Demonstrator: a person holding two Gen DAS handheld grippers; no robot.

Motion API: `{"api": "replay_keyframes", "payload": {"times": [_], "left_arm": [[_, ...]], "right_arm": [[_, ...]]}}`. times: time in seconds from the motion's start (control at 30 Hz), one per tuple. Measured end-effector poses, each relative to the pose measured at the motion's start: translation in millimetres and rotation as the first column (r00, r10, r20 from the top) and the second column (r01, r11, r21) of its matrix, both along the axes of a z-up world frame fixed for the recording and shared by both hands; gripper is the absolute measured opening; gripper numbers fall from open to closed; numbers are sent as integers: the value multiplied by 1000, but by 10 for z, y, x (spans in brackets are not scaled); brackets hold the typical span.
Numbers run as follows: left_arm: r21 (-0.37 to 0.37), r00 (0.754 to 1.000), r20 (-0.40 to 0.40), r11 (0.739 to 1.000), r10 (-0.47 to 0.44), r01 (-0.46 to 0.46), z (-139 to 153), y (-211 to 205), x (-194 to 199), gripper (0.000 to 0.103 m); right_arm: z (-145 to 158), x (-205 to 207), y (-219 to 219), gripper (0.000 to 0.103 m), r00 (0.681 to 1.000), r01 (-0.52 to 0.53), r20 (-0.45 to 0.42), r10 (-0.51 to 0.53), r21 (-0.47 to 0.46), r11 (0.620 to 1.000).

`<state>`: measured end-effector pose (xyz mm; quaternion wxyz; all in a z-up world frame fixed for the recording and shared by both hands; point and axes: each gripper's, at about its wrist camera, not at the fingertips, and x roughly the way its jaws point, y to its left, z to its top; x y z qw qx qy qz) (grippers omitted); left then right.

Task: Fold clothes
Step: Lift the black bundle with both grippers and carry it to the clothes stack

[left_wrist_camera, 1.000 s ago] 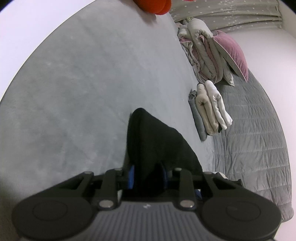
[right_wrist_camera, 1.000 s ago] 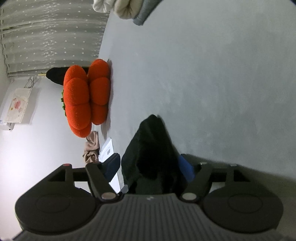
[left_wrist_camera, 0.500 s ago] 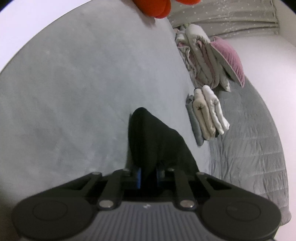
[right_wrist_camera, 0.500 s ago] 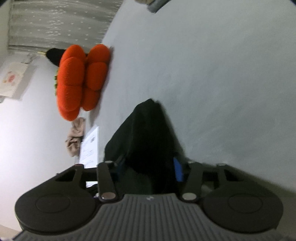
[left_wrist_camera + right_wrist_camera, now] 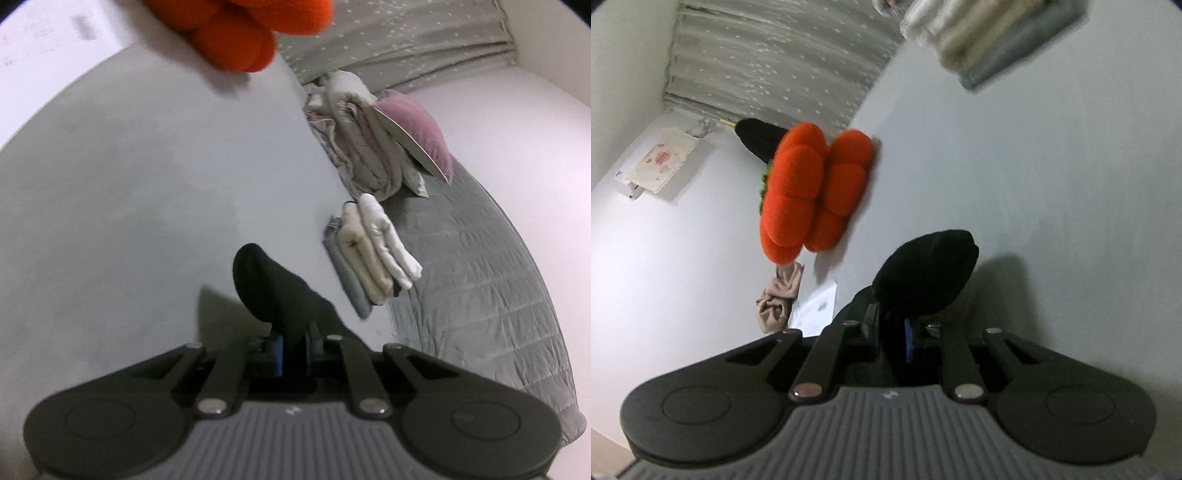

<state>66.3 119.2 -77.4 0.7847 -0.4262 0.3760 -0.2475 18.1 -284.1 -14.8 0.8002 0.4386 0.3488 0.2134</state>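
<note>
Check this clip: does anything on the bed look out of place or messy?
Mostly tidy. The folded stack sits neatly at the blanket edge. Odd bits: a crumpled beige cloth and a sheet of paper lie loose beside the orange cushion. Both grippers have jaws clamped on black cloth.

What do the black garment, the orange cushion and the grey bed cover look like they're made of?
Black garment: soft matte cloth, perhaps knit or fleece; it droops limply from both closed grippers and shows no sheen.
Orange cushion: plush, fuzzy fabric over stuffing, judging by its puffy rounded lobes.
Grey bed cover: quilted textile, with stitched lines forming padded rows.
</note>
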Motion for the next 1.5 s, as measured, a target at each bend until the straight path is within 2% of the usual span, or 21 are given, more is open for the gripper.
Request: {"api": "replay_keyframes", "payload": {"times": [0.27,0.63,0.77,0.97,1.2,1.37,1.5], "left_arm": [[16,993,93,997,-76,75,512,-586,481,10],[69,963,219,987,-159,148,1319,-1457,1362,10],[88,951,248,982,-183,166,1541,-1736,1691,10],[107,943,267,979,-199,176,1700,-2075,2208,10],[163,942,250,968,-226,189,1572,-2396,2867,10],[204,954,208,963,-218,175,1162,-2543,3288,11],[259,973,156,957,-172,128,747,-2602,3391,17]], "right_arm": [[548,281,-305,16,993,72,102,-65,-62,996],[1218,874,-873,16,966,156,227,-126,-121,980],[1377,1094,-1076,16,955,188,258,-148,-138,973],[1469,1479,-1388,16,942,231,281,-182,-150,961],[1278,1988,-1640,16,935,273,271,-228,-142,952],[1004,2332,-1812,16,934,301,239,-264,-134,944],[531,2504,-1936,21,933,342,163,-320,-132,930]]}}
